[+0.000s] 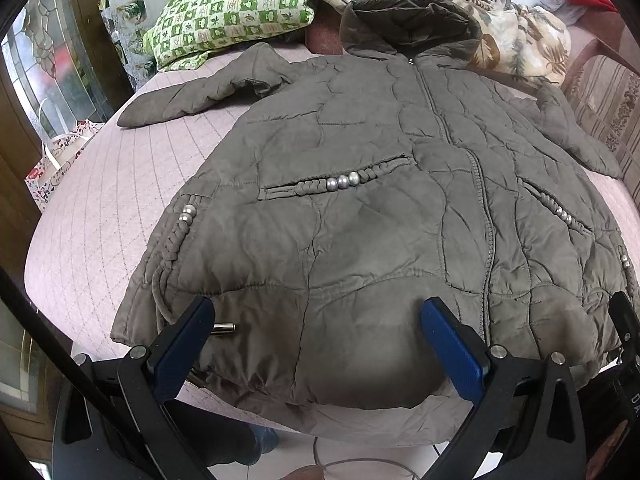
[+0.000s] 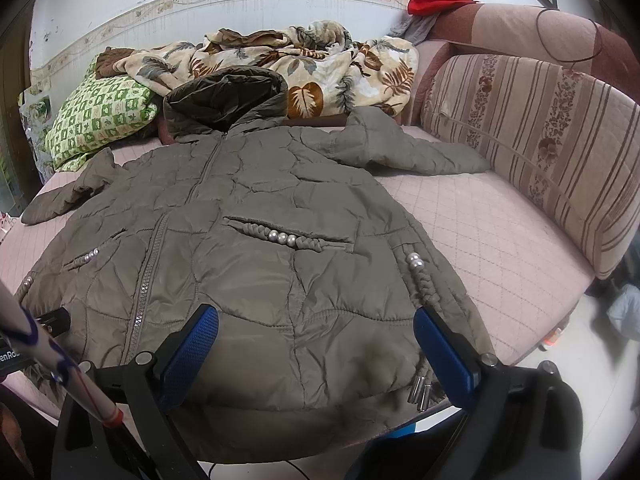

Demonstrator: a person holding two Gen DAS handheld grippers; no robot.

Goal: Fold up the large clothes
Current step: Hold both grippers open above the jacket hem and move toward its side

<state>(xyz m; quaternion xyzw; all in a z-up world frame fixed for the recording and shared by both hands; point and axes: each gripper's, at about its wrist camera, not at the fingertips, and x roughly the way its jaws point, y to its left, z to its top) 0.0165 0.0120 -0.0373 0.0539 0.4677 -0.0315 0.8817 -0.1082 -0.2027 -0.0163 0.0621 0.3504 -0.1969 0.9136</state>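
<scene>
A large olive-grey quilted hooded jacket (image 1: 360, 184) lies flat, front up and zipped, on a pink quilted bed (image 1: 88, 208), sleeves spread to both sides. It also shows in the right wrist view (image 2: 248, 216). My left gripper (image 1: 316, 320) is open and empty, hovering over the jacket's hem on its left half. My right gripper (image 2: 316, 328) is open and empty over the hem on its right half. Neither gripper holds the fabric. The hem hangs slightly over the bed's front edge.
A green checked pillow (image 1: 228, 12) and a leaf-print blanket (image 2: 320, 64) lie behind the hood. A striped sofa cushion (image 2: 540, 152) stands at the right. A gift bag (image 1: 56, 164) sits by the bed's left side. Bare mattress (image 2: 480, 232) lies right of the jacket.
</scene>
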